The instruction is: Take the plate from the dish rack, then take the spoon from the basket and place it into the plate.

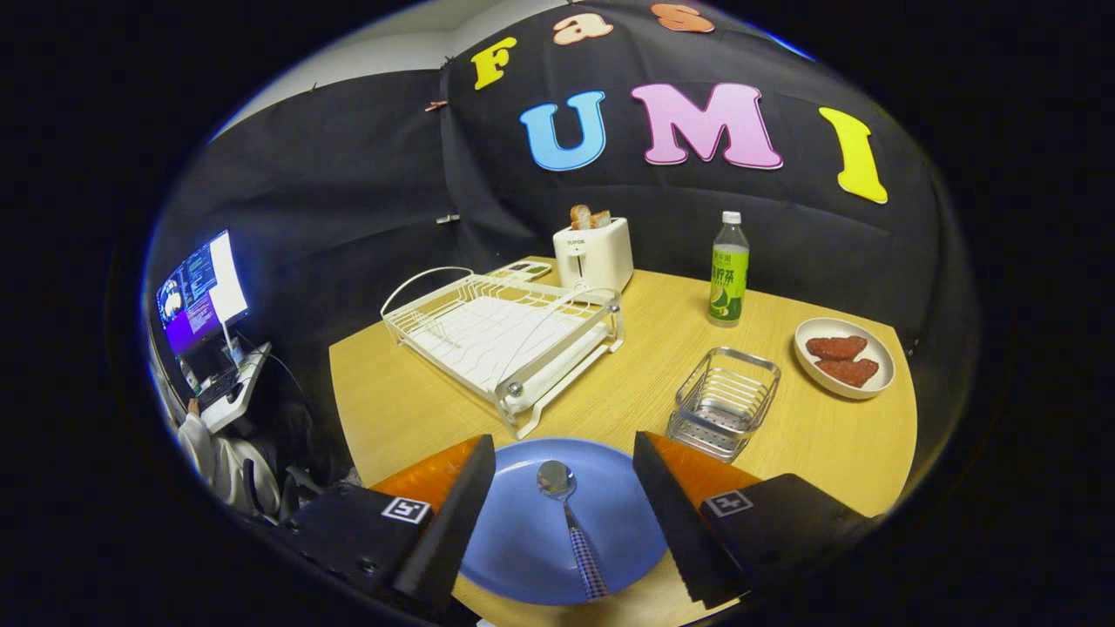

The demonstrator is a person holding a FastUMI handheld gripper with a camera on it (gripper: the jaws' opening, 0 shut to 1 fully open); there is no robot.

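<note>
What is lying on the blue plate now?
A spoon lies on the blue plate, bowl pointing towards the dish rack, between the open jaws. The plate's side edges are hidden behind the gripper.

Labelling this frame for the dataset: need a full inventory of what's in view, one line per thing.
plate: 1, blue, on the table between the fingers
spoon: 1, silver bowl with checked handle, lying in the plate
dish rack: 1, white, beyond the plate
basket: 1, metal wire, beside the rack
bottle: 1, green label, white cap, beyond the basket
small plate: 1, white, holding two reddish-brown pieces
toaster: 1, white, bread in its slots, behind the rack
table: 1, light wood
monitor: 1, lit, on a desk off the table
gripper: 1, fingers open, either side of the plate, touching nothing
</note>
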